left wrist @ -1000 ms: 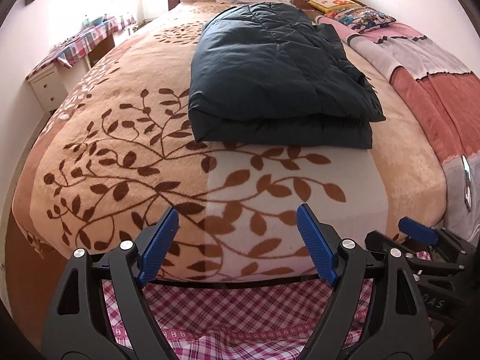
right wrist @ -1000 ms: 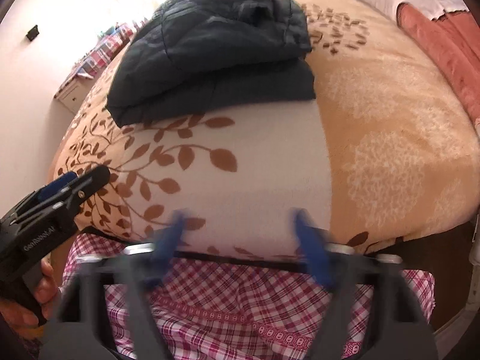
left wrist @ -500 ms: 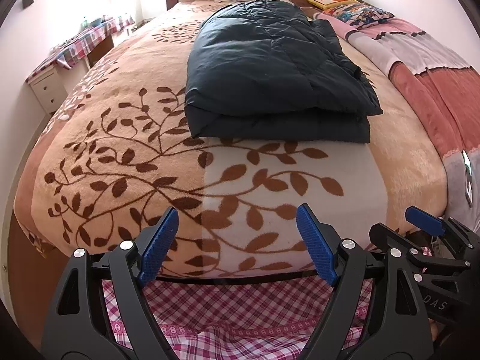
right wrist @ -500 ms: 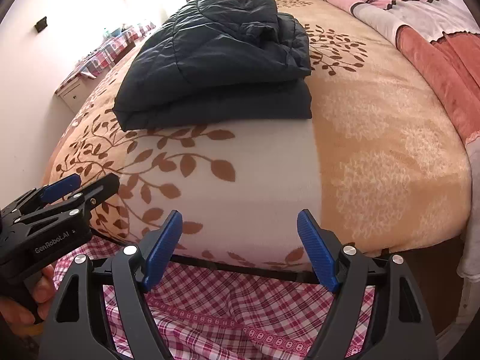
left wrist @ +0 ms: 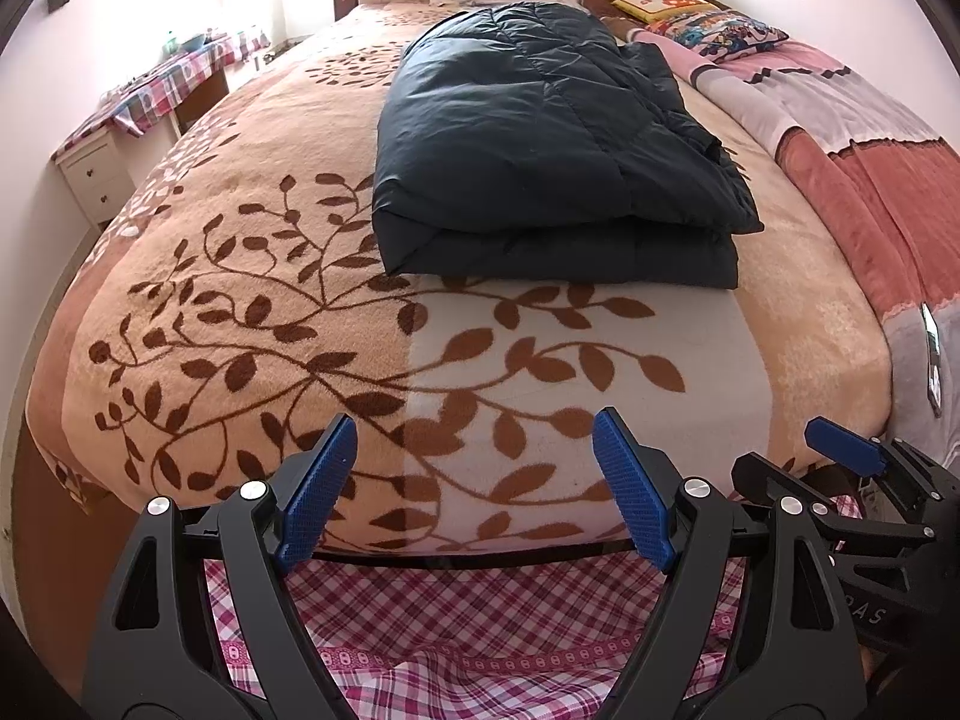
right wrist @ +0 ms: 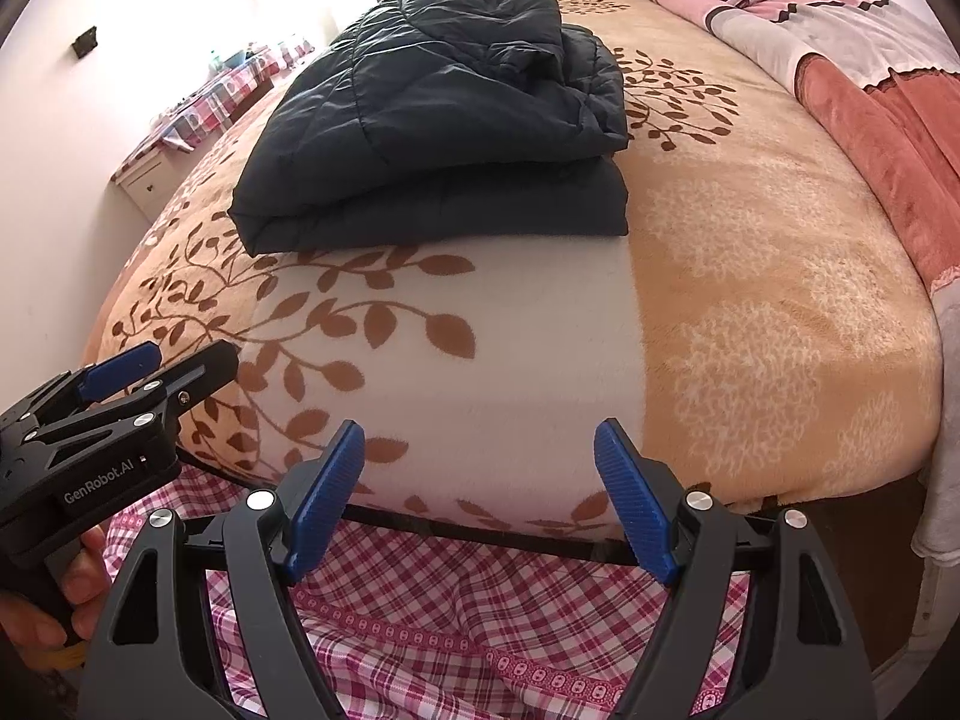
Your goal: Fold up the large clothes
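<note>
A dark navy quilted jacket (left wrist: 540, 138) lies folded in a thick stack on the bed, and also shows in the right wrist view (right wrist: 438, 120). My left gripper (left wrist: 474, 492) is open and empty, held off the foot of the bed, well short of the jacket. My right gripper (right wrist: 480, 498) is open and empty too, at the foot of the bed. Each gripper shows in the other's view: the right one at the lower right of the left wrist view (left wrist: 840, 498), the left one at the lower left of the right wrist view (right wrist: 114, 414).
The bed carries a beige blanket with a brown leaf pattern (left wrist: 270, 330) and a pink-and-grey blanket (left wrist: 870, 138) along the right side. Pillows (left wrist: 702, 24) lie at the headboard. A white nightstand and a checked-cloth table (left wrist: 150, 96) stand at left. A plaid bed skirt (right wrist: 480, 630) hangs below.
Both grippers have pulled back slightly from the bed and steadied. The right wrist view has swung to face the jacket. The jacket has not moved.
</note>
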The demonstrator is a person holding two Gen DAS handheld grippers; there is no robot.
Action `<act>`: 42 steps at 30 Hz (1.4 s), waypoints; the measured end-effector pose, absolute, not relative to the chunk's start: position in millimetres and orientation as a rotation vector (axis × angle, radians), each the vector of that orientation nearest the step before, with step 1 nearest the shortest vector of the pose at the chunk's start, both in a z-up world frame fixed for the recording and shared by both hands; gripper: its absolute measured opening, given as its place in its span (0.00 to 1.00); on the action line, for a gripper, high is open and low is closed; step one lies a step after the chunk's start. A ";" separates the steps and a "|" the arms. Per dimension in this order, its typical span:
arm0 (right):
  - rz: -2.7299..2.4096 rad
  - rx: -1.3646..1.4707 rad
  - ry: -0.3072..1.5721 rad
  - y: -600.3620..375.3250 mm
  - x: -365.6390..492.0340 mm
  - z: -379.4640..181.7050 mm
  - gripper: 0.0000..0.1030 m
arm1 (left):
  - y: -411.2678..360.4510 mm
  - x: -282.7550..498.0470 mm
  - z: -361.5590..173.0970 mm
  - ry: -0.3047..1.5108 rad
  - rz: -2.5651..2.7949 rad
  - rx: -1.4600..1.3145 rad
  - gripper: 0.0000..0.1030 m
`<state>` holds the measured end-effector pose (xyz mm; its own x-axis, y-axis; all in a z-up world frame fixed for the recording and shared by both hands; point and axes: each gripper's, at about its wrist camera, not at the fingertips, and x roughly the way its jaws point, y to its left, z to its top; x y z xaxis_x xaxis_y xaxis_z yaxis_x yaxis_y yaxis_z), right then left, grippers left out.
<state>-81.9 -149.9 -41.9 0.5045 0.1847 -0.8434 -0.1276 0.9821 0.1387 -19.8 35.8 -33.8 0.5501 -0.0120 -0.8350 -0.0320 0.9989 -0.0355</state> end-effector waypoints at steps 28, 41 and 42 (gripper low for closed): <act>0.193 0.054 1.032 -149.4 -81.9 -43.4 0.75 | 39.1 -19.8 -34.2 0.992 0.014 -0.056 0.78; 0.194 0.053 1.033 -149.5 -81.8 -42.9 0.75 | 40.0 -19.0 -36.1 0.998 0.012 -0.055 0.78; 0.195 0.052 1.032 -149.4 -82.0 -42.9 0.75 | 40.1 -19.2 -36.3 0.998 0.012 -0.055 0.78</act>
